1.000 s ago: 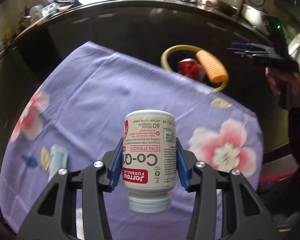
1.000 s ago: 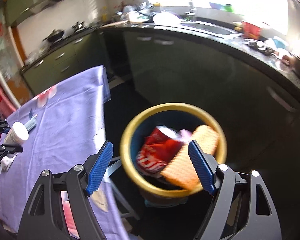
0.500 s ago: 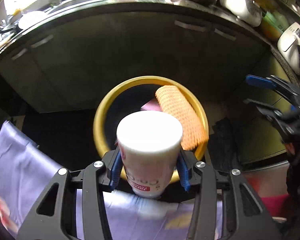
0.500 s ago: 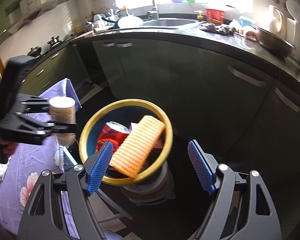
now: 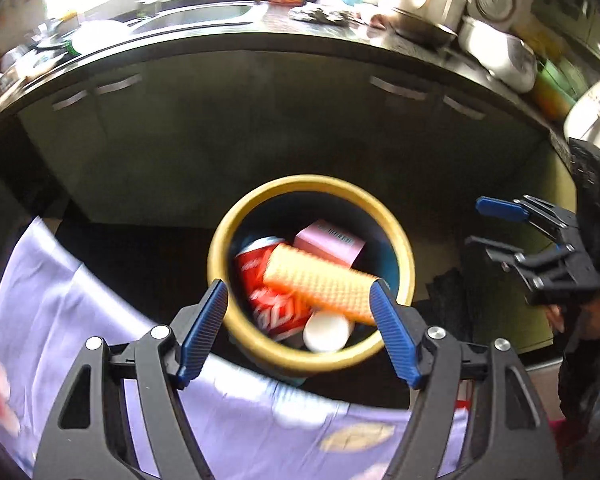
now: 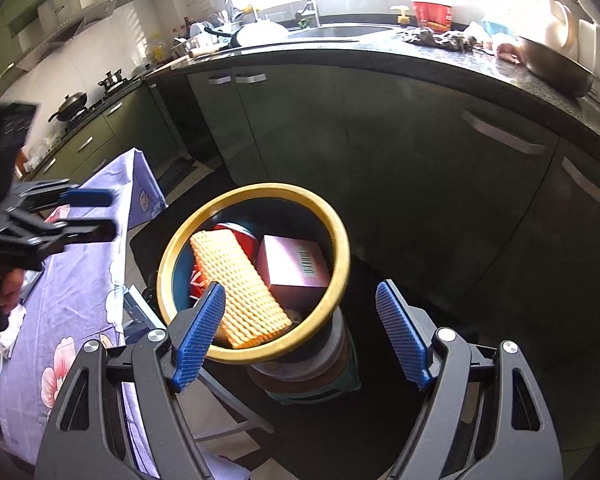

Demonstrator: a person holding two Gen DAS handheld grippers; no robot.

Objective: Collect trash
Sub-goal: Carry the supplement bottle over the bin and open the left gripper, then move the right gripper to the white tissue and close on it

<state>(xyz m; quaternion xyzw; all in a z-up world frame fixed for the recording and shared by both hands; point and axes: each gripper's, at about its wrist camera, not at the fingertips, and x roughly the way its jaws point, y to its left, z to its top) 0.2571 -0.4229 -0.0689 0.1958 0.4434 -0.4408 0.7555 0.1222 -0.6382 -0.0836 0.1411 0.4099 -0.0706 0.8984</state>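
so, quick notes:
left claw (image 5: 298, 332): wide open, nothing between the blue pads; hung over the bin mouth, near rim just below the fingertips. also seen from the right wrist view at far left, held in a hand, pads apart.
right claw (image 6: 300, 336): wide open, empty; hovered above the bin's near rim. in the left wrist view it sat well off to the right of the bin, pads apart.
bin (image 5: 402, 240): round, yellow rim, dark blue inside, stood on the floor just beside the table edge, in front of dark cabinet doors.
white bottle (image 5: 326, 332): lay inside the bin at its near side, round end facing up, touching the red can; not visible from the right wrist view.
red can (image 5: 276, 304): in the bin, under the orange piece.
orange waffle-textured piece (image 6: 240, 288): lay slanted across the top of the trash, one end by the rim.
pink box (image 6: 296, 268): in the bin beside the orange piece, barcode up.
table (image 6: 84, 280): covered in a purple floral cloth, left of the bin.
kitchen counter (image 6: 440, 56): dark, behind the bin, cluttered with sink, pan, dishes.
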